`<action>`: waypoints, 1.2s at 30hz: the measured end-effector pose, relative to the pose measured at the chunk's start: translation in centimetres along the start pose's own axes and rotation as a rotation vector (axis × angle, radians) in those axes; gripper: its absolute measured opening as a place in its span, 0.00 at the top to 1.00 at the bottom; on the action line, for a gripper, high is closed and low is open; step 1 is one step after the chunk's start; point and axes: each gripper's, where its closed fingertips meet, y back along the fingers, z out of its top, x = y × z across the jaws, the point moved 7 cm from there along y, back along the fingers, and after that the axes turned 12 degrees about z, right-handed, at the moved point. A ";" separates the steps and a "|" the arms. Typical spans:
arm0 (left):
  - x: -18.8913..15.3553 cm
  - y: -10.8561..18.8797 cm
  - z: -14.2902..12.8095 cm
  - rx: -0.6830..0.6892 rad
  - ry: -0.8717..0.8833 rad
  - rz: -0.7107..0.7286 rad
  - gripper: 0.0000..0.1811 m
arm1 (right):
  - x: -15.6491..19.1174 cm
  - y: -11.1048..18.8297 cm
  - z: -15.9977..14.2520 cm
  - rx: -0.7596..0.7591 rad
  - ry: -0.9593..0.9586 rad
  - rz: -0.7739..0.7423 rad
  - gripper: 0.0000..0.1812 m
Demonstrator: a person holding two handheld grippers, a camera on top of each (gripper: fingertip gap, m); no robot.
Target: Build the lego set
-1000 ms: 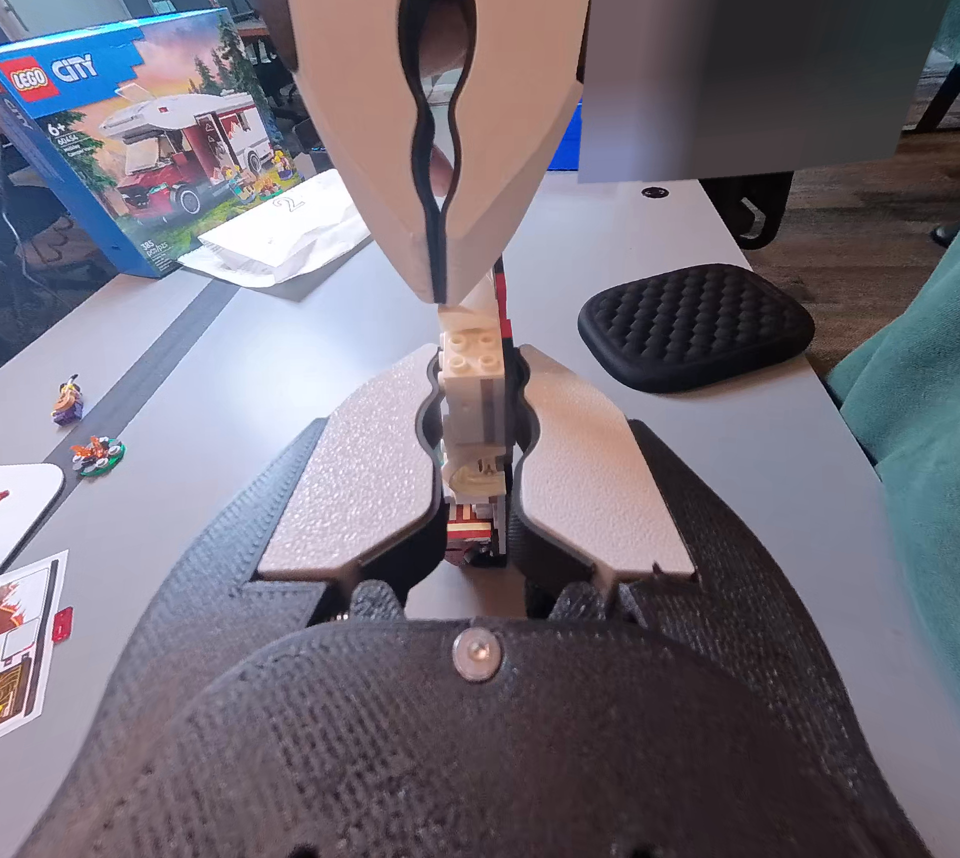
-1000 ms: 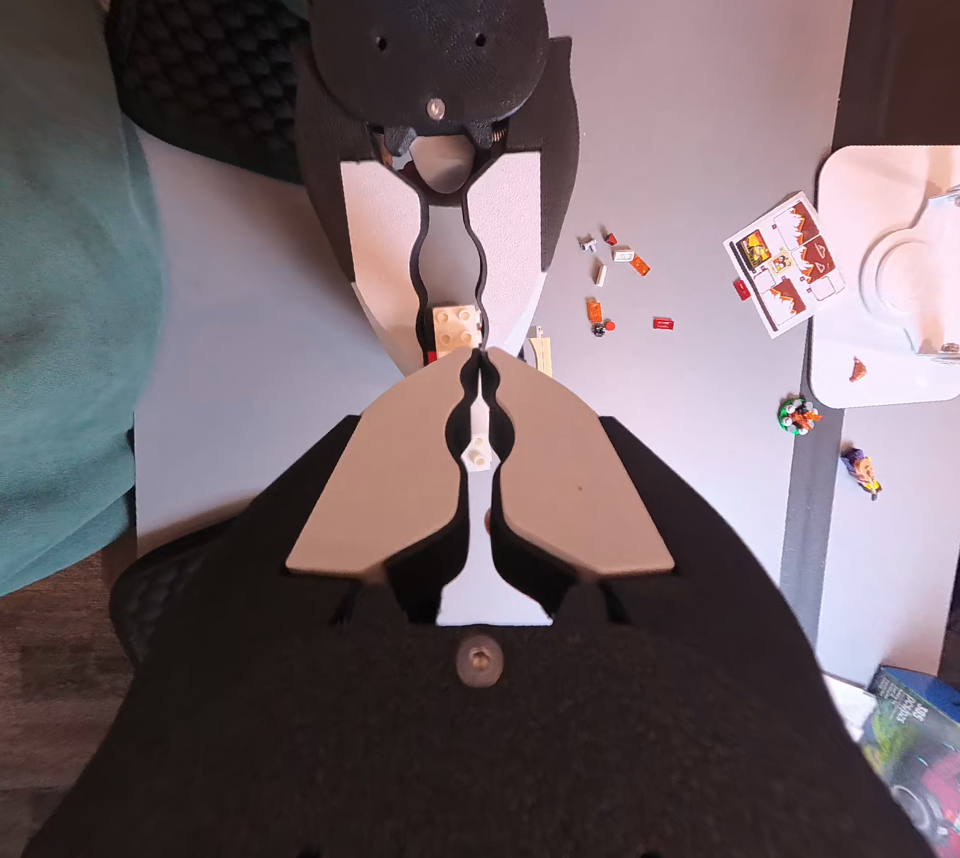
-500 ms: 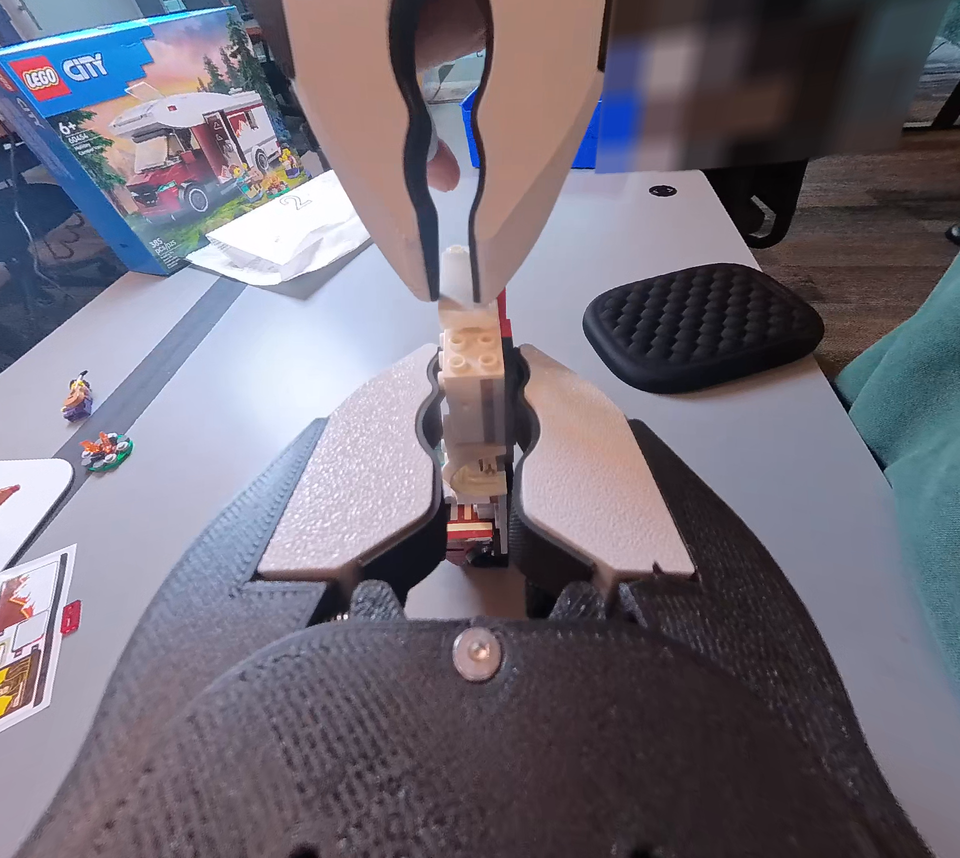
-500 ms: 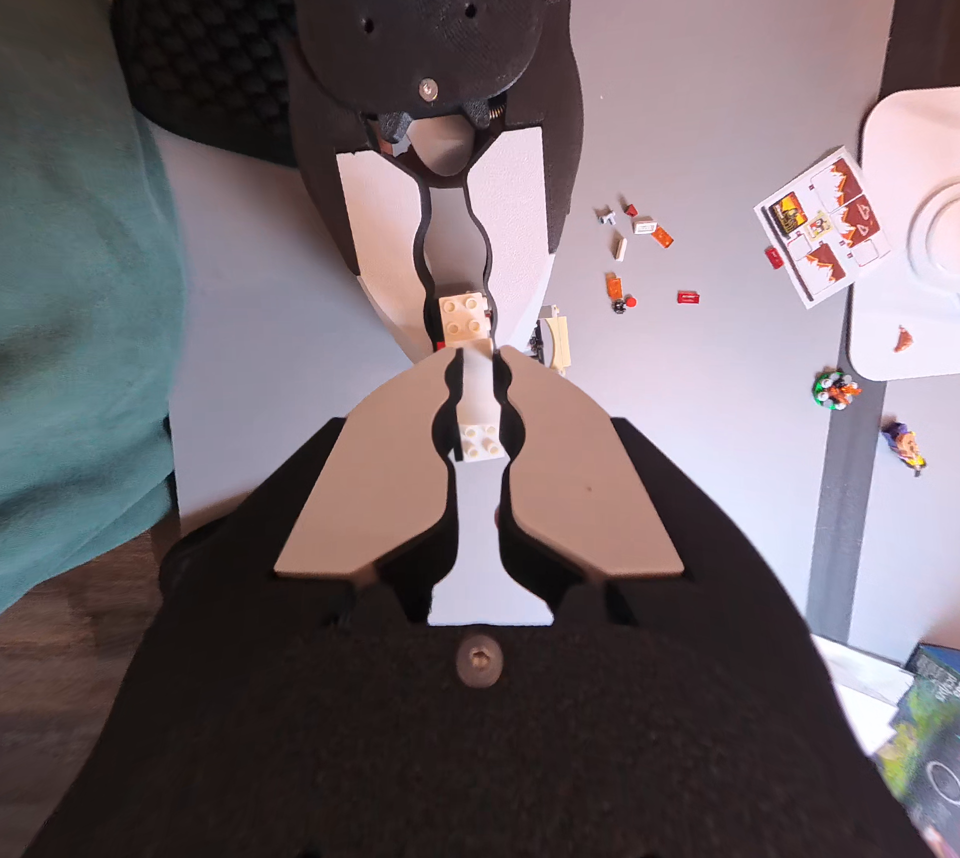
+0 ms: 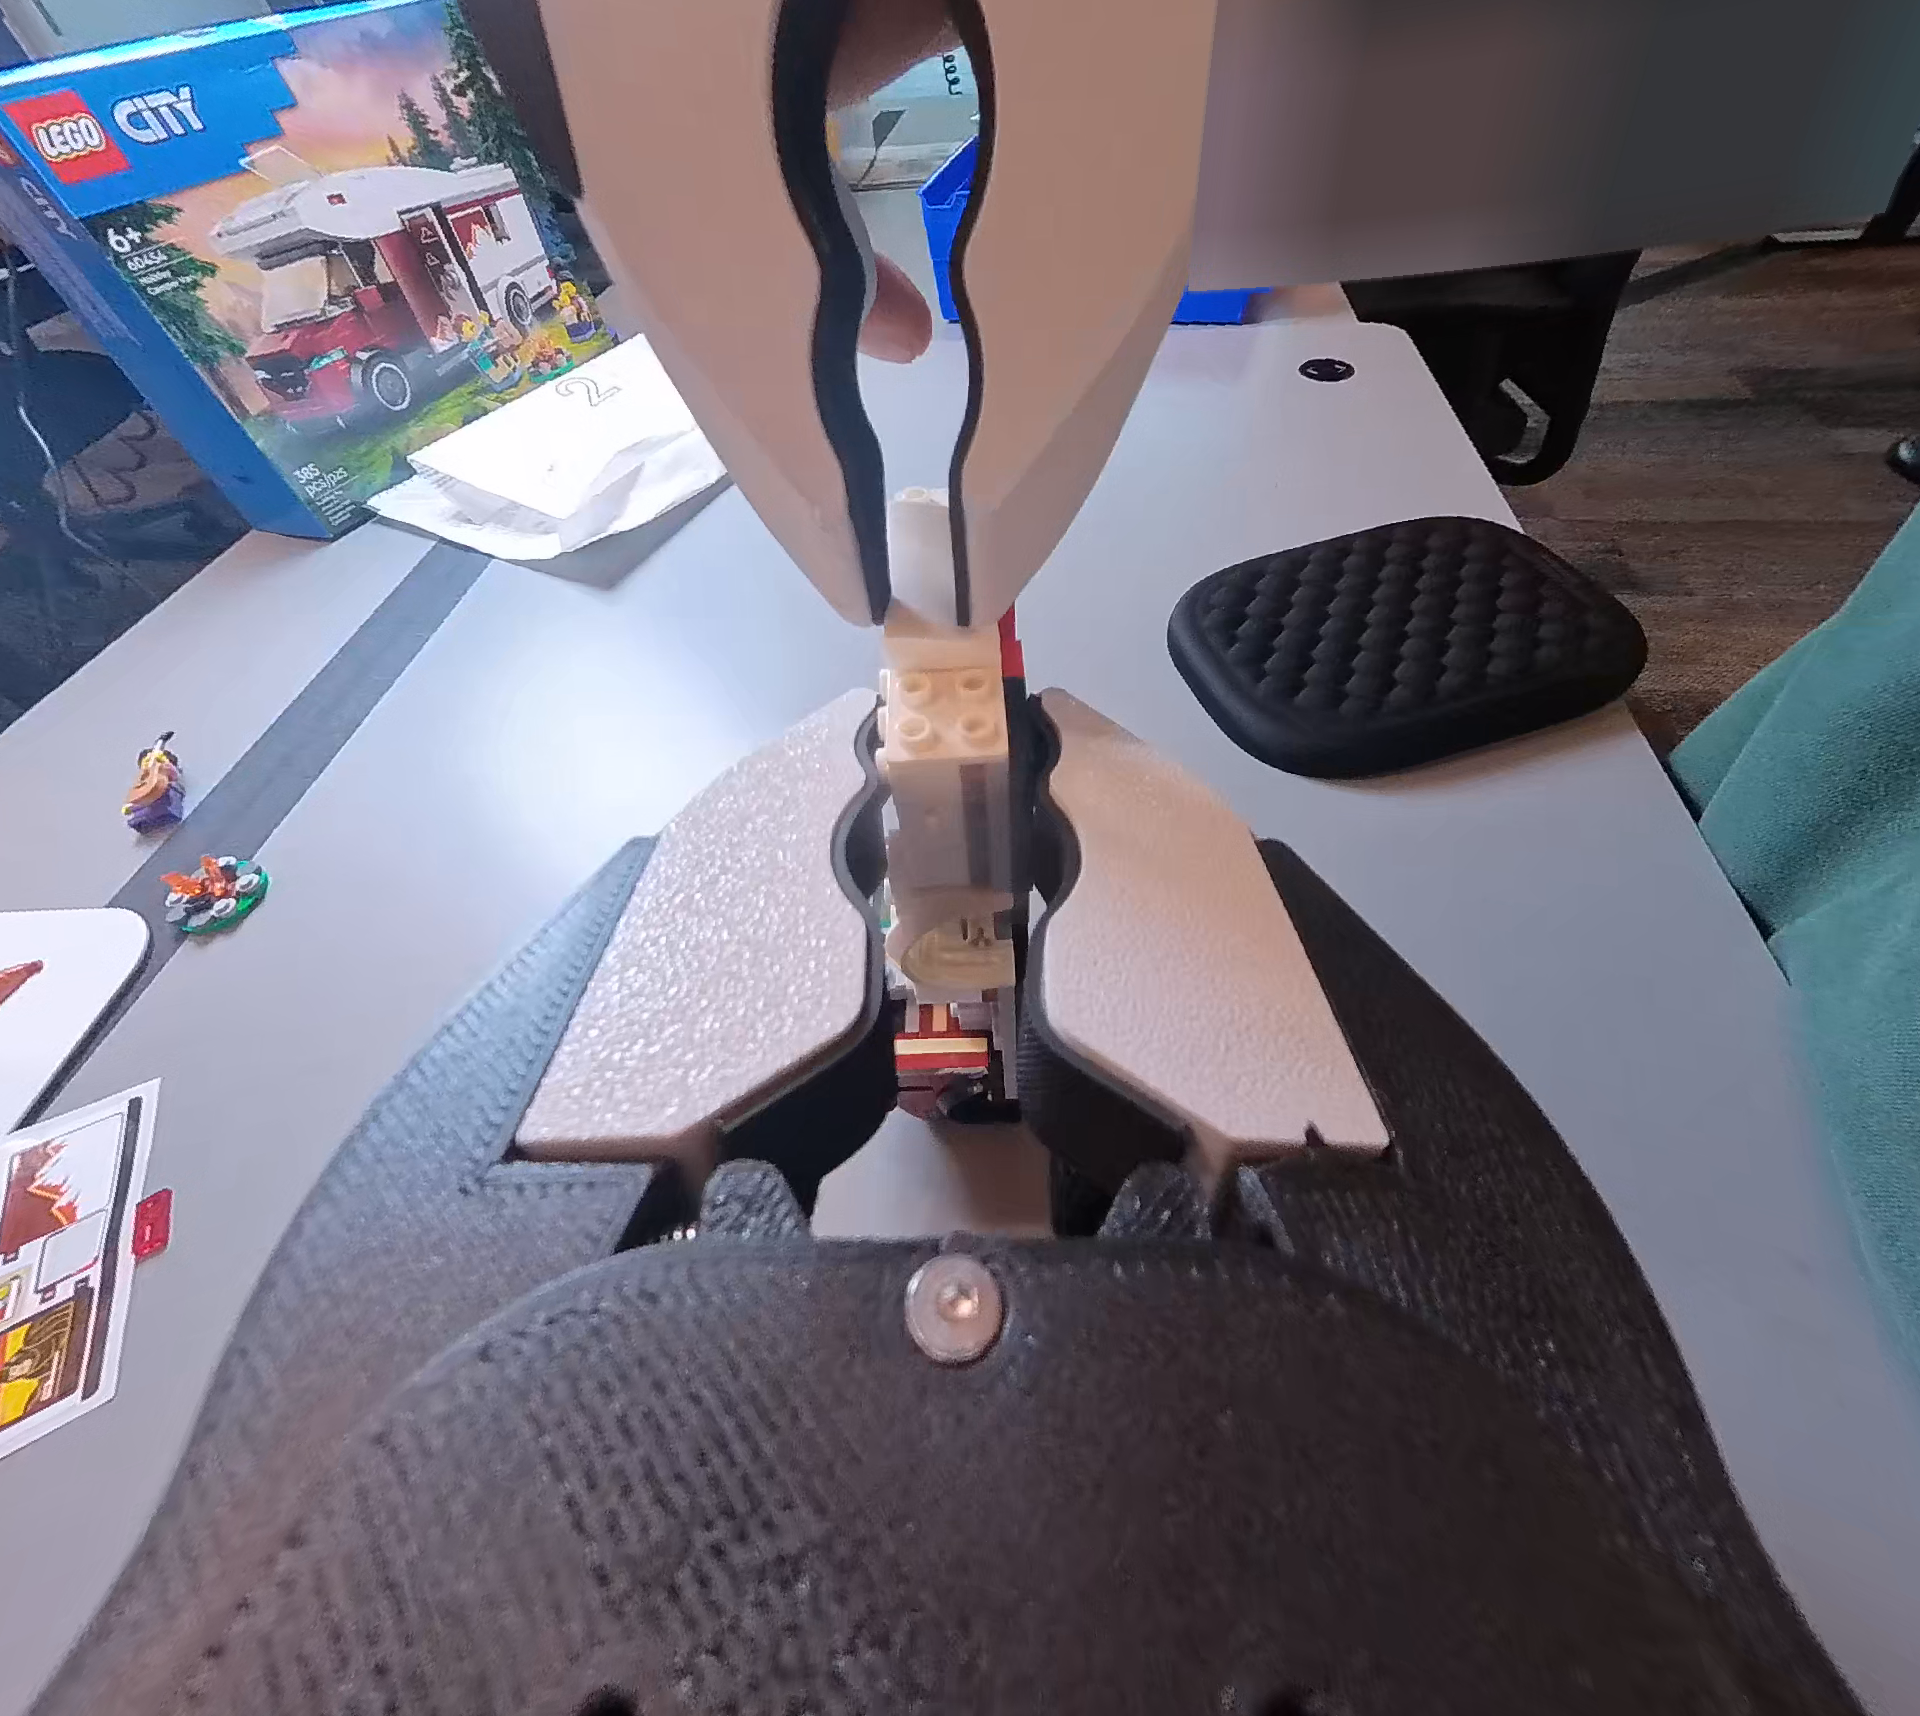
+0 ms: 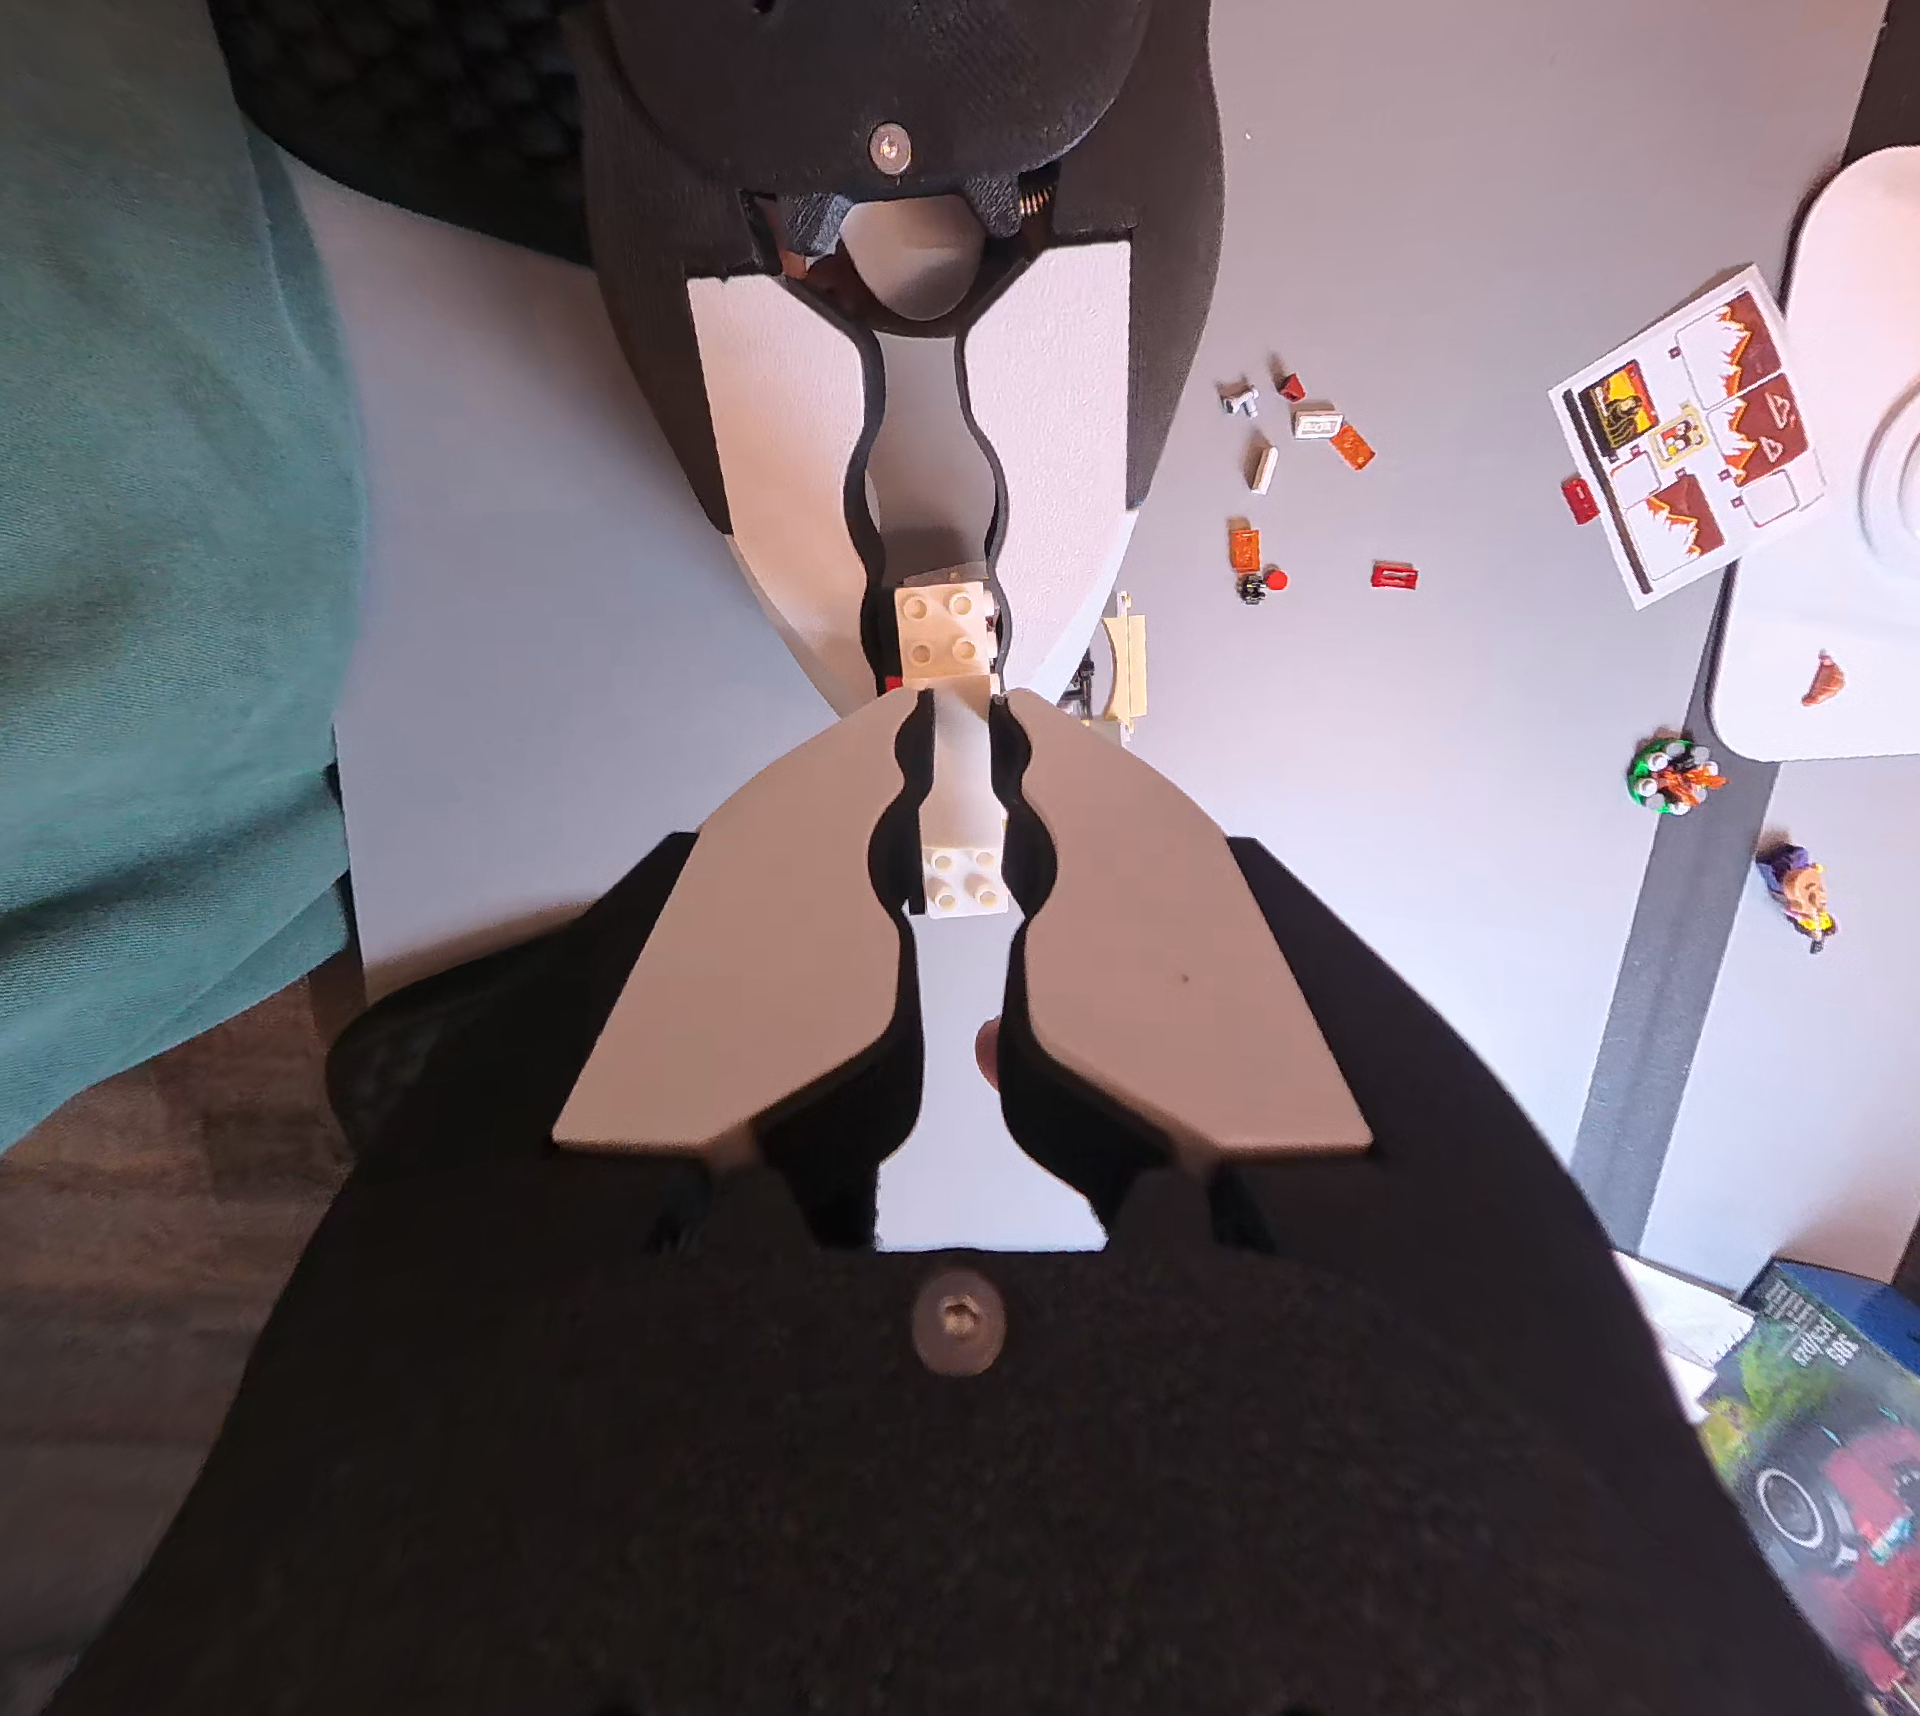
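The left hand-held gripper (image 5: 951, 767) lies low and nearly level over the grey tabletop (image 5: 1455, 887), pointing forward. Its jaws are closed on a partly built model (image 5: 945, 793) of white and red bricks, held lengthwise between them with a studded white face turned up.

The right hand-held gripper (image 6: 956, 705) points steeply down from above, its tips meeting the front end of the model. Its jaws stand slightly apart and grip a white brick (image 6: 961, 819), which touches the model's front end.

Loose small pieces (image 6: 1288, 471), a sticker sheet (image 6: 1688, 445) and two small figures lie well apart to one side. The set's box (image 5: 270, 253) stands at the tabletop's far edge beside a white paper bag (image 5: 561, 461). A black pad (image 5: 1403, 643) lies near the person's teal sleeve (image 6: 135, 523).
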 end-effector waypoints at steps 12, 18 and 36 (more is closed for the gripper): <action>0.3 0.0 -0.1 -0.008 0.017 -0.022 0.87 | -0.3 0.9 -0.5 -0.061 -0.014 -0.003 0.94; 0.4 -0.1 -0.1 -0.018 0.009 -0.025 0.87 | -0.5 1.0 -2.1 -0.108 -0.050 0.014 0.94; -0.2 -1.9 0.8 -0.051 -0.025 0.035 0.86 | -0.3 1.0 -2.5 -0.115 -0.044 -0.026 0.96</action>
